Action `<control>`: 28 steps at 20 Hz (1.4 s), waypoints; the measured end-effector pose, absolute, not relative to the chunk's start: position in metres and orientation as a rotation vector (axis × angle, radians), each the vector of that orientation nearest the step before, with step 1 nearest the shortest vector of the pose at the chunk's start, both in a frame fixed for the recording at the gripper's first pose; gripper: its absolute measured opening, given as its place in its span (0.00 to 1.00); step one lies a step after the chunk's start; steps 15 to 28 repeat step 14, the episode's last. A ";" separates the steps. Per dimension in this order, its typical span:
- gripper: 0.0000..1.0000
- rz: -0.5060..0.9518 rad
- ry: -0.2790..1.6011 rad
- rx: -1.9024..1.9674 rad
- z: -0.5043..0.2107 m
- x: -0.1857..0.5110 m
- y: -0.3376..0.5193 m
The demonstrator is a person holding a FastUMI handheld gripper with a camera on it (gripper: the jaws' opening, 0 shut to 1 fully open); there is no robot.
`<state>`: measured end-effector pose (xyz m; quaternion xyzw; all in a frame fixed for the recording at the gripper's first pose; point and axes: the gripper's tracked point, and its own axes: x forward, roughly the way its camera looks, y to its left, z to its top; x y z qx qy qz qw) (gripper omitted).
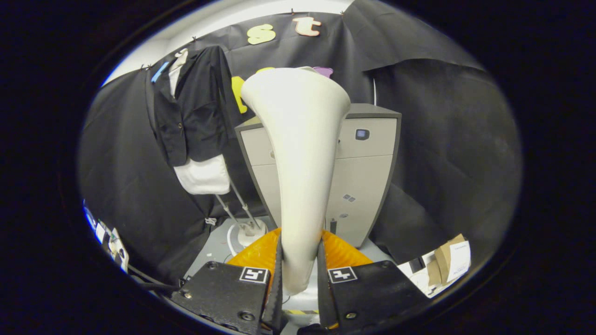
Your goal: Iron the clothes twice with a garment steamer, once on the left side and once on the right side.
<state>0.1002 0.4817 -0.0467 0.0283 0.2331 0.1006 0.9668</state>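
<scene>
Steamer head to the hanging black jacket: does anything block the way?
Nothing visible does. The hand-held gripper is shut on the steamer head; the black jacket hangs beyond it to one side, with open space between. The cabinet stands behind.

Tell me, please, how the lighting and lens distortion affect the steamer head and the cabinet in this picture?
Gripper view: the steamer head, clamped between the gripper fingers, catches soft glare along its left side; fisheye curvature tilts the cabinet edges inward; the jacket stays dark, low in detail, yet reasonably sharp.
</scene>
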 end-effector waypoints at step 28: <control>0.34 0.185 0.477 0.066 -0.044 0.098 0.471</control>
